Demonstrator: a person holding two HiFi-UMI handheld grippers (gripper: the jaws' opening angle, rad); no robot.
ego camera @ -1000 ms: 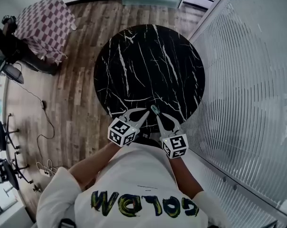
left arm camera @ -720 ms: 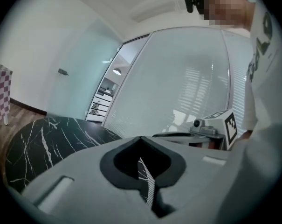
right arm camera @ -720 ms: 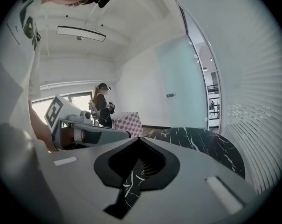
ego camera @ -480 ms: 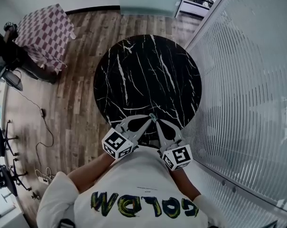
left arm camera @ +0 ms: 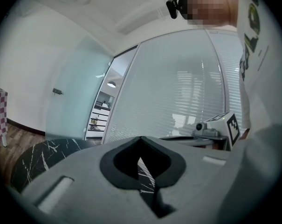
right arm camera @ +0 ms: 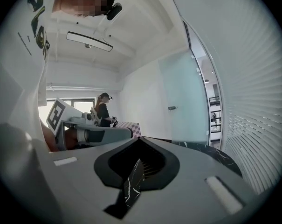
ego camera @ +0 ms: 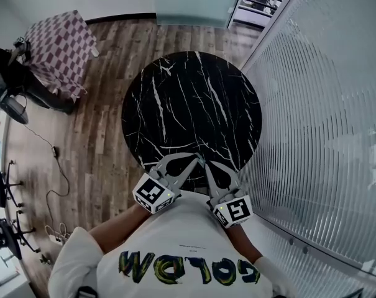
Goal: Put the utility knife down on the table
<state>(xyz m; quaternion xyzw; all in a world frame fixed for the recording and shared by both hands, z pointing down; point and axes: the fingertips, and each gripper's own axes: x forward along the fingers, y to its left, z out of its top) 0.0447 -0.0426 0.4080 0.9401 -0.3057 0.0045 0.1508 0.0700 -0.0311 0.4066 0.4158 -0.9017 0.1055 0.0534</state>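
- Black marble table [ego camera: 175, 92] looks bare; no utility knife shows on it or in any view.
- At its near edge, the left gripper [ego camera: 192, 161] and right gripper [ego camera: 206, 164] both have their jaws pressed together on nothing.
- The put-down seems done; next, probably, both grippers draw clear.
- A second earlier both reached farther over the table, with a greenish tip at the right gripper.

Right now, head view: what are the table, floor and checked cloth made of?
Table: black with white veins and a faint sheen. It looks like marble, but could be a marble-print top.
Floor: wood planks in mixed brown and grey, matte. It could be laminate.
Cloth: fabric in a mauve and white check, hanging loosely over whatever it covers.
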